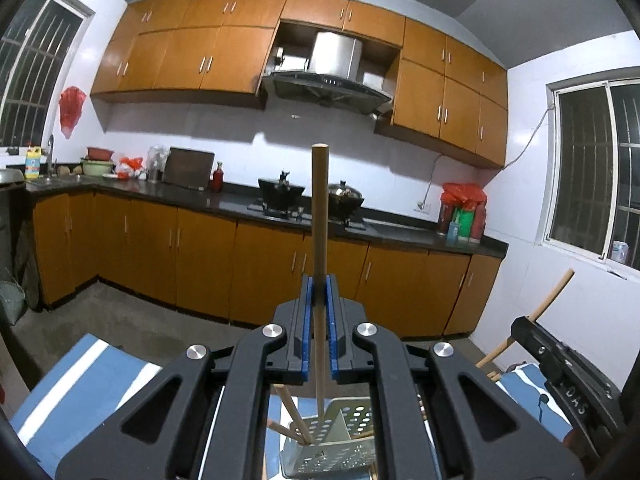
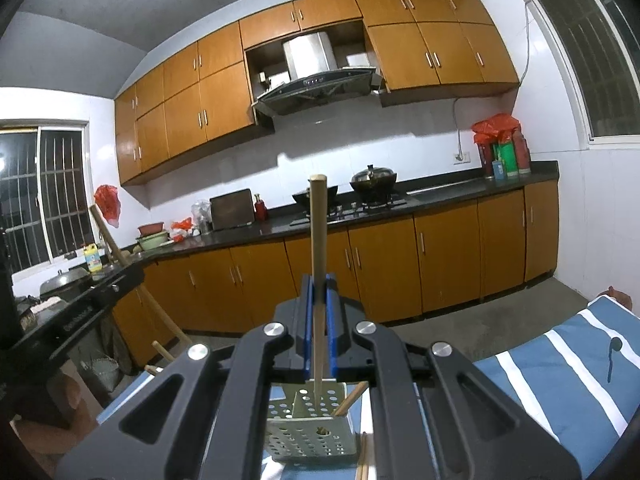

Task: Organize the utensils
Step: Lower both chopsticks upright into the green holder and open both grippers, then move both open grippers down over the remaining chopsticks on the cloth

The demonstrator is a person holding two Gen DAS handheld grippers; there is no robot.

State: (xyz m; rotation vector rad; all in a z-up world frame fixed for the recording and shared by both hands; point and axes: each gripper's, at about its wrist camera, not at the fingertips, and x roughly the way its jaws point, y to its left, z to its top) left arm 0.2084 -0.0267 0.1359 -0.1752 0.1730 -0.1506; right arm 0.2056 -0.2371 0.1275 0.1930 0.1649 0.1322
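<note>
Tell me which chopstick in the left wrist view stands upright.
The chopstick clamped in the left gripper stands upright. The others lean slanted in the perforated metal holder below.

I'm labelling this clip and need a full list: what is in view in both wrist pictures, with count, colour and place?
chopstick held by left hand-held gripper: one, light wood, upright between the blue pads.
chopstick held by right hand-held gripper: one, light wood, upright between the pads.
utensil holder: one, perforated grey metal, on the striped cloth below both grippers, more chopsticks leaning inside.
striped cloth: one, blue and white, under the holder.
pots: two, dark, on the stove.
range hood: one, steel, among the upper cabinets.
cabinets: orange-brown, above and below the dark counter.
left hand-held gripper: black, blue pads, shut.
right hand-held gripper: black, blue pads, shut.
</note>
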